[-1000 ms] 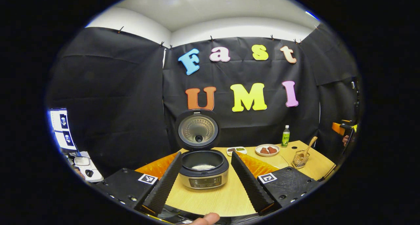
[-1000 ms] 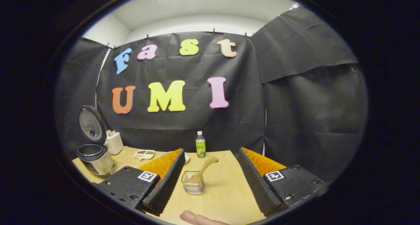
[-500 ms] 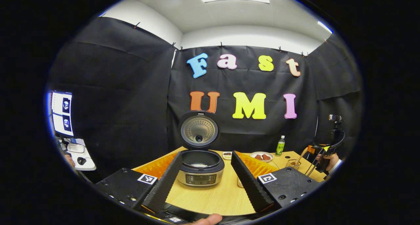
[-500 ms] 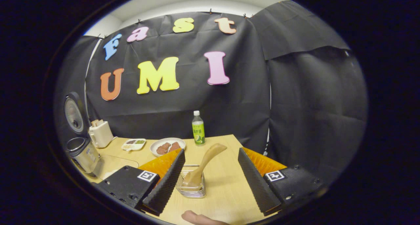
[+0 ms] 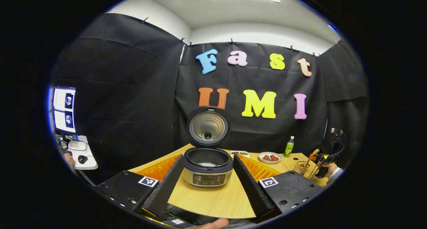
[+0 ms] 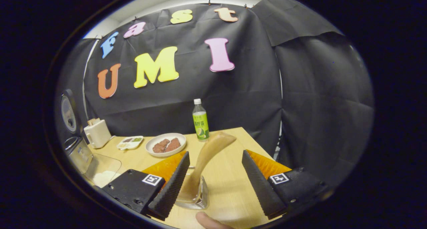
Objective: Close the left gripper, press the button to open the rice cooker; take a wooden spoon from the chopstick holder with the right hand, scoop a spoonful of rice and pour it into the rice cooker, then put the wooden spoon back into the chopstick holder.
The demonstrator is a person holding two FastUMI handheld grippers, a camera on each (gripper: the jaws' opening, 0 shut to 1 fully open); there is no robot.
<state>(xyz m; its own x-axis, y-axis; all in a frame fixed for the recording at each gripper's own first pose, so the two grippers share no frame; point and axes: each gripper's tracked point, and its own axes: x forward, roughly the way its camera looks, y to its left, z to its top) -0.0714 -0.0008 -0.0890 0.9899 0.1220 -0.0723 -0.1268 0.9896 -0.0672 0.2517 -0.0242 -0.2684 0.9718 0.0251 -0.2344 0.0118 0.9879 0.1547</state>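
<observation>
The left gripper (image 5: 204, 185) is held low over the near edge of the table (image 5: 213, 202), pointing straight at the rice cooker (image 5: 207, 167). Its two fingers are spread wide apart and hold nothing. The cooker sits on the table between them but farther off, with its lid (image 5: 208, 127) standing up and open. There is a little white rice (image 5: 208, 163) in the pot. A fingertip (image 5: 213, 223) shows at the bottom of the left gripper view. The right gripper (image 6: 210, 185) is down low and close to the holder (image 6: 195, 195), which is a see-through cup on the table. Its fingers are wide apart too, and they grip nothing. The spoon (image 6: 205, 159) stands in the holder and leans up to the right, in the gap between the fingers but not touching them. In the left gripper view, the right gripper (image 5: 322, 160) and the hand (image 5: 330, 170) holding it show far off at the right, just beside the holder (image 5: 301, 167). A plate (image 6: 165, 144) with brown food, a small tray (image 6: 130, 143), a green bottle (image 6: 200, 125) and a white box (image 6: 97, 133) sit at the back of the table. Since a second ago, the right gripper has come much nearer to the spoon, which now looks bigger. The left gripper has pulled back a little, and the cooker lid has stayed open.
</observation>
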